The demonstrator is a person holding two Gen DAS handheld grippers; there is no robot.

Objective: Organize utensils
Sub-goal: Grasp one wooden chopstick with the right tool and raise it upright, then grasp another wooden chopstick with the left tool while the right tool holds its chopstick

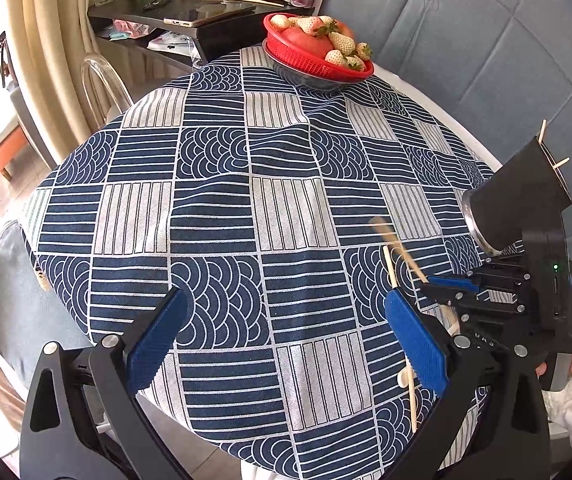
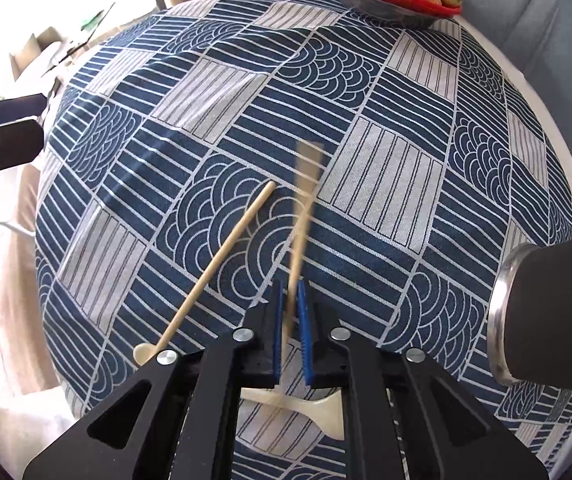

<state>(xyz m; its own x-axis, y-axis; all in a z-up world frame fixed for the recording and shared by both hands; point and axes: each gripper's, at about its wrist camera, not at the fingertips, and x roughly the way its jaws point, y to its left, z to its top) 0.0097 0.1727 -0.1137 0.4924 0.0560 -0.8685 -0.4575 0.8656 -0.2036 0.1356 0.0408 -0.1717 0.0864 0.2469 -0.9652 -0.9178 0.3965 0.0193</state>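
Observation:
In the right wrist view my right gripper (image 2: 290,300) is shut on a blurred flat-ended wooden spatula (image 2: 305,208), which rises at a slant off the patterned tablecloth (image 2: 385,184). To its left a long wooden spoon (image 2: 214,268) lies on the cloth. A pale wooden utensil (image 2: 317,408) lies under the jaws. A black utensil cup (image 2: 545,320) stands at the right. In the left wrist view my left gripper (image 1: 286,320) is open over bare cloth. The wooden spoon (image 1: 390,270) lies partly behind its right finger. The right gripper (image 1: 457,292) and the black cup (image 1: 517,200) with stick ends poking out are at the right.
A red basket of strawberries (image 1: 317,52) sits at the table's far edge. Beyond it are a blue sofa (image 1: 485,40) and a dark side table (image 1: 206,16) with jars. A clear chair (image 1: 102,80) stands at the left. The table's white rim (image 2: 557,152) curves along the right.

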